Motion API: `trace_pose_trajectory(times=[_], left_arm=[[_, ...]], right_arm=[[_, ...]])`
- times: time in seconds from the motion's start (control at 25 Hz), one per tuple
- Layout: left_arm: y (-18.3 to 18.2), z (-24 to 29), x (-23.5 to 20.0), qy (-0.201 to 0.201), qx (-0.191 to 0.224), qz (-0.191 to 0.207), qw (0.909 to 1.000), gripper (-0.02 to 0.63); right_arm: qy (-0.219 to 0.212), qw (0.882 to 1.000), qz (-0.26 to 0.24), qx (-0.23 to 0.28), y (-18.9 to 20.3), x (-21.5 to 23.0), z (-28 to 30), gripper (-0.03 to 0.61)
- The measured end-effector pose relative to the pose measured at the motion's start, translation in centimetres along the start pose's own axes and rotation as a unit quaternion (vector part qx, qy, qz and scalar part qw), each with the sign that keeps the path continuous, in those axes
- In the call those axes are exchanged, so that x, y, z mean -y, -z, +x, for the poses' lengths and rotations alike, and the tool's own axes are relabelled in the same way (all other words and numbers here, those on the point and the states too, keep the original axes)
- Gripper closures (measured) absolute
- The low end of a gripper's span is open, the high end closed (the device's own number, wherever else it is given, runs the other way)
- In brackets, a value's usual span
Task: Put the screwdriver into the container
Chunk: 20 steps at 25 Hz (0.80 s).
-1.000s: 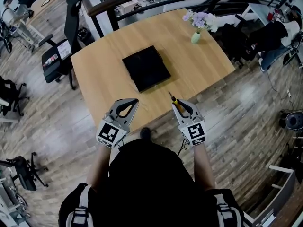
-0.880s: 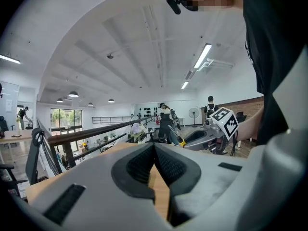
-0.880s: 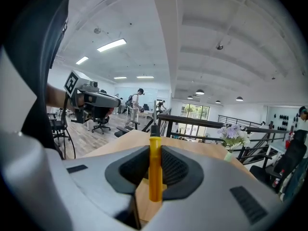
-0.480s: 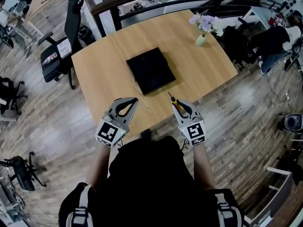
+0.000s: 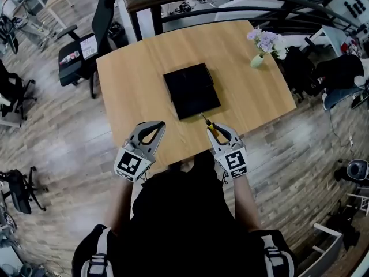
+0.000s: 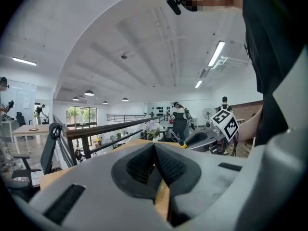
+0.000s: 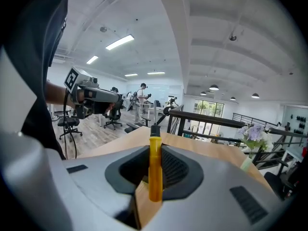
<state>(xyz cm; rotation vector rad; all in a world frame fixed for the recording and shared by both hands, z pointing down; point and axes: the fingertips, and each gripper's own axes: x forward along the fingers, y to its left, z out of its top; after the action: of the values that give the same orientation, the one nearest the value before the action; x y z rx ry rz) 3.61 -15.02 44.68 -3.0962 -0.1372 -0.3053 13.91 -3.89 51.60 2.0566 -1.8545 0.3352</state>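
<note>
- The right gripper (image 5: 215, 131) is clenched on the screwdriver (image 5: 211, 126). Its jaws pinch the yellow handle, and the dark shaft sticks out past the tips, pointing far and slightly left.
- The screwdriver's tip ends just short of the near edge of the container (image 5: 192, 90), so the tool is outside it, over the near part of the table (image 5: 132, 79).
- The container is a flat black box lying around the middle of the wooden table.
- The left gripper (image 5: 158, 124) hangs at the table's near edge, left of the right one, with its jaws pressed together on nothing.
- A vase of pale flowers (image 5: 260, 49) stands at the table's far right corner, well apart from the container.
- A black office chair (image 5: 86, 45) stands off the table's far left side.
</note>
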Motion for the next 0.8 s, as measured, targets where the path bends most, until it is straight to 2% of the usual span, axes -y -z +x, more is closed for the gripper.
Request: trace_pose_trajectory(times=[0.48,0.8], left_arm=[[-2.4,4.0,-2.9,-0.110,0.015,-0.020,0.9936,0.591],[-1.6,5.1,-3.2,-0.176,-0.007,-0.034,0.9838,0.591]], right_arm=[[-0.109,0.993,-0.050,0.001,-1.7,5.8,5.8,0.492],[-0.179,0.981,-0.068,-0.021,0.6,7.7,8.8,0.492]])
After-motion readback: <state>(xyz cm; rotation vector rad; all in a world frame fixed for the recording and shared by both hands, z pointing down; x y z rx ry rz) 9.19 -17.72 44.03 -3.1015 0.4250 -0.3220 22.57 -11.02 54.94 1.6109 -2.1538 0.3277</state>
